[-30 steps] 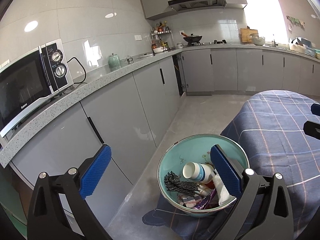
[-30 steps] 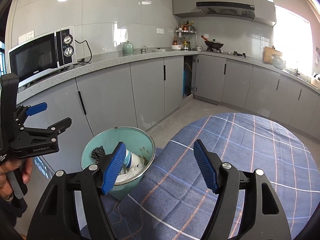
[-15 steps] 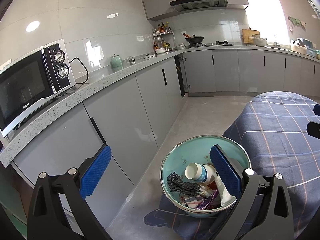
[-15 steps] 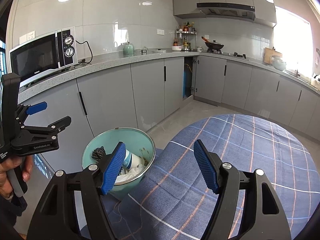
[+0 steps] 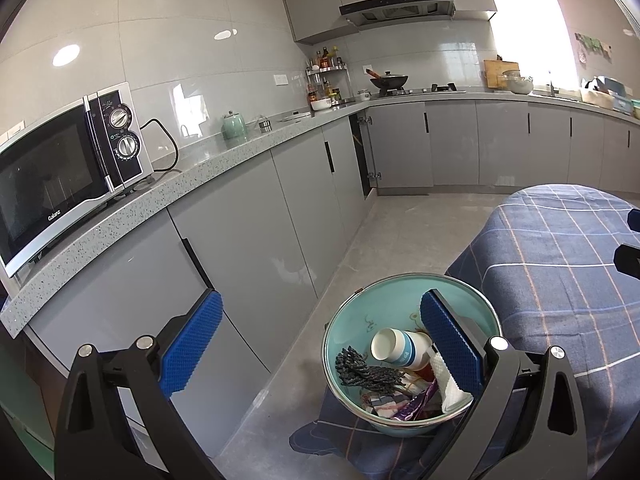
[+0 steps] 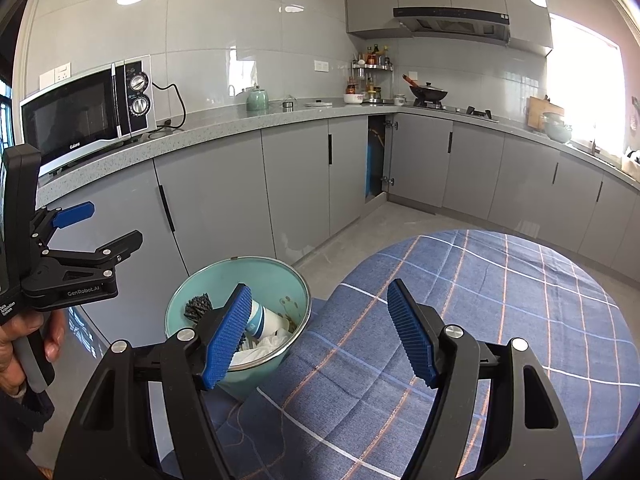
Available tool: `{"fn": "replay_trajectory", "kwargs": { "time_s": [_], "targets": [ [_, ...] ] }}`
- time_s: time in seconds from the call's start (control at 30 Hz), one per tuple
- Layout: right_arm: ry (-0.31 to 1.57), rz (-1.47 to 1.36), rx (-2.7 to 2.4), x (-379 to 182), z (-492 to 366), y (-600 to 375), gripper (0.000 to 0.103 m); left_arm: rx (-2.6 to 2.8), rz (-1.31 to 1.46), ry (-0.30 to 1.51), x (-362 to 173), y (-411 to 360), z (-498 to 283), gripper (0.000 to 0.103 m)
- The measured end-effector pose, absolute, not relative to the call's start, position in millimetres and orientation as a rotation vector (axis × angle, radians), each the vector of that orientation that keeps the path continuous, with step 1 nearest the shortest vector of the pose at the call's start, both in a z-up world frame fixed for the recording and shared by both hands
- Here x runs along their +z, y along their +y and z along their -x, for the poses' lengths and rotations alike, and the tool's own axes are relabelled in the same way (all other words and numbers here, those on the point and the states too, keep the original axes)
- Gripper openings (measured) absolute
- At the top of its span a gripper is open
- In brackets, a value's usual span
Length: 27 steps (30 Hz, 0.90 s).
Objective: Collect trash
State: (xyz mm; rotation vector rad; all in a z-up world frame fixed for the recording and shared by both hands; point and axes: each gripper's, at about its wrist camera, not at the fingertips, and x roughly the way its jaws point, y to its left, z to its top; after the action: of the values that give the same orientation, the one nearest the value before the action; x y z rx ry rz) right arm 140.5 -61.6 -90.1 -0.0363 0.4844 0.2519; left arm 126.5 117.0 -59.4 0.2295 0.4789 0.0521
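Microwave (image 5: 68, 164): seen far left on the grey counter (image 5: 240, 148), well apart from the work.
Left gripper (image 5: 316, 344): its jaws are held wide apart and nothing is gripped between them; it hovers above the floor, just left of the bin, and its right finger (image 5: 448, 340) is seen in front of the bin's opening.
Bin (image 5: 360, 312): a pale green round bin, standing at the near left edge of the table, on the cloth that hangs down there.
Trash in the bin: a paper cup (image 5: 396, 348) lying on its side, a dark twisted bundle (image 5: 364, 372), a white tissue (image 5: 448, 388) and some coloured wrappers (image 5: 400, 408) are seen inside.
Right gripper (image 6: 320, 340): its jaws are also open and empty; it is held over the near part of the table, right of the bin.
Table (image 6: 500, 320): round, covered with a blue checked cloth; on the part that is visible no loose trash can be found.
Step in hand: it is judged that the collecting is finished or nearly so, because the trash lies in the bin and both claws are free.
Next move: the rest of the table, hidden at the near side, should be checked; if a piece is found, an open claw must be lowered over it, closed, and carried left to the bin.
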Motion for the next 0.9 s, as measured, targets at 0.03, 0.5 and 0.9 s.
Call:
{"fn": "replay_trajectory", "kwargs": {
  "time_s": [0.03, 0.5, 0.9],
  "targets": [
    [0.485, 0.036, 0.251, -90.4, -140.4, -61.5, 0.07, 0.052, -0.23, 0.479, -59.5, 117.0, -126.6, 0.098],
    [0.48, 0.035, 0.247, -90.2, -139.4, -61.8, 0.07, 0.047, -0.235, 0.476, -58.9, 116.6, -126.3, 0.098],
    [0.466, 0.03, 0.244, -88.2, -136.9, -62.5, 0.074, 0.068, -0.263, 0.448, -55.5, 113.0, -122.0, 0.098]
  ]
}}
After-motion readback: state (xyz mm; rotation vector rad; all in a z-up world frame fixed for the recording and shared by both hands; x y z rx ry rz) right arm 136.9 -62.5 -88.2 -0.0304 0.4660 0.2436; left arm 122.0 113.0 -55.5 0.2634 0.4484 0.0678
